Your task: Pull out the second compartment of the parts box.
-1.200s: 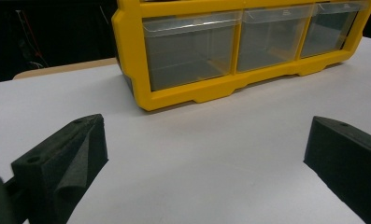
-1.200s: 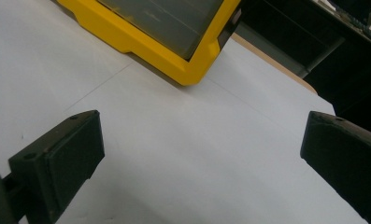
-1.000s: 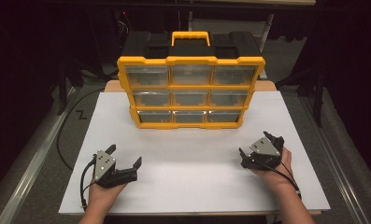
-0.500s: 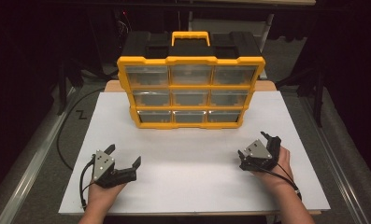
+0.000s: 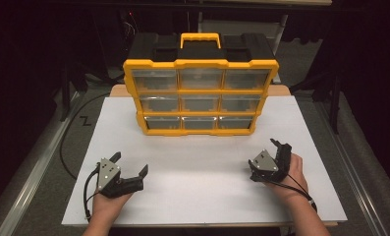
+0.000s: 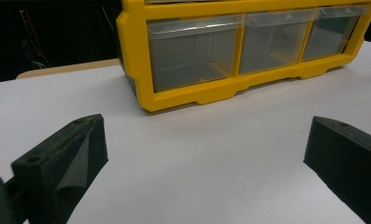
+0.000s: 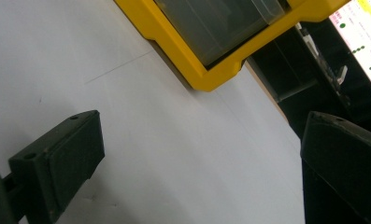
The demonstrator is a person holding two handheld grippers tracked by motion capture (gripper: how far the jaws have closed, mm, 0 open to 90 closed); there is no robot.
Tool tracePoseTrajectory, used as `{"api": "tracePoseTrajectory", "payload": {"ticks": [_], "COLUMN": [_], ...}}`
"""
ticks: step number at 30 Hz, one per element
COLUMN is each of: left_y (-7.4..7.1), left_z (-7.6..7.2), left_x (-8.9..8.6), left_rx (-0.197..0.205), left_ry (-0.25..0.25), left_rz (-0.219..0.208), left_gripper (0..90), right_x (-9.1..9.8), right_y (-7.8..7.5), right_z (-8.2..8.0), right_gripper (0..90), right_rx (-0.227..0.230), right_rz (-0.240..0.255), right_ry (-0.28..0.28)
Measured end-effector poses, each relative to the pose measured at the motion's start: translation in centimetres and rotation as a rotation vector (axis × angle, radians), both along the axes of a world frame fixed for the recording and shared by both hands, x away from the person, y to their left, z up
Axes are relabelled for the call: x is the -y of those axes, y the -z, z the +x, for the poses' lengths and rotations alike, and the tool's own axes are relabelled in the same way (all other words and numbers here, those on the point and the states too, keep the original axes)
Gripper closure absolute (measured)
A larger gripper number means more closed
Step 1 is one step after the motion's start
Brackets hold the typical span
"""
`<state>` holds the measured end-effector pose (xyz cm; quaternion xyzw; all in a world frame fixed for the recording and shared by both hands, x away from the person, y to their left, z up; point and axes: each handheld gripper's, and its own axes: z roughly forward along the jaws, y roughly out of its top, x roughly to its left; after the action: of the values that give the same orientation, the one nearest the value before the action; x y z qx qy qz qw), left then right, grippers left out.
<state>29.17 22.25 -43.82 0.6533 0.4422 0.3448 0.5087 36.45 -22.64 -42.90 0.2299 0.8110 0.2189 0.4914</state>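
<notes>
Drawer organiser (image 5: pixel 200 96), yellow frame, nine clear drawers, stood upright at far middle of white tabletop (image 5: pixel 202 206). I noted left gripper (image 5: pixel 129 165) resting near front left edge, fingers spread wide, holding nothing. Right gripper (image 5: pixel 273 153) near front right, tilted, fingers likewise apart, empty. Both well apart from organiser.

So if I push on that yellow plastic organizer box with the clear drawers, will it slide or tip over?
The yellow plastic organizer box stands upright on a narrow base on the smooth white tabletop, so a low push would probably slide it, while a high push might tip it backward. It looks rigid. Its clear drawers seem empty, so it is likely light for its size.
</notes>
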Motion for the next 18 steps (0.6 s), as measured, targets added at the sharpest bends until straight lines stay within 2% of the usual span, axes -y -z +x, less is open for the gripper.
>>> {"api": "tracePoseTrajectory", "payload": {"ticks": [6, 14, 18], "left_y": [0.0, 0.1, 0.1], "left_z": [0.0, 0.0, 0.0], "left_x": [0.0, 0.1, 0.2], "left_rx": [0.002, -0.003, -0.006], "left_ry": [0.004, 0.013, 0.017], "left_rz": [0.006, 0.018, 0.022], "left_gripper": [0.2, 0.2, 0.3], "right_x": [-0.6, -1.2, -1.5], "right_y": [-0.1, 0.0, 0.0], "right_z": [-0.4, -0.7, -0.8], "right_gripper": [1.0, 1.0, 1.0], "right_rx": [0.029, 0.041, 0.05], "right_rz": [-0.077, -0.139, -0.188], "right_ry": [-0.025, -0.044, -0.063]}}
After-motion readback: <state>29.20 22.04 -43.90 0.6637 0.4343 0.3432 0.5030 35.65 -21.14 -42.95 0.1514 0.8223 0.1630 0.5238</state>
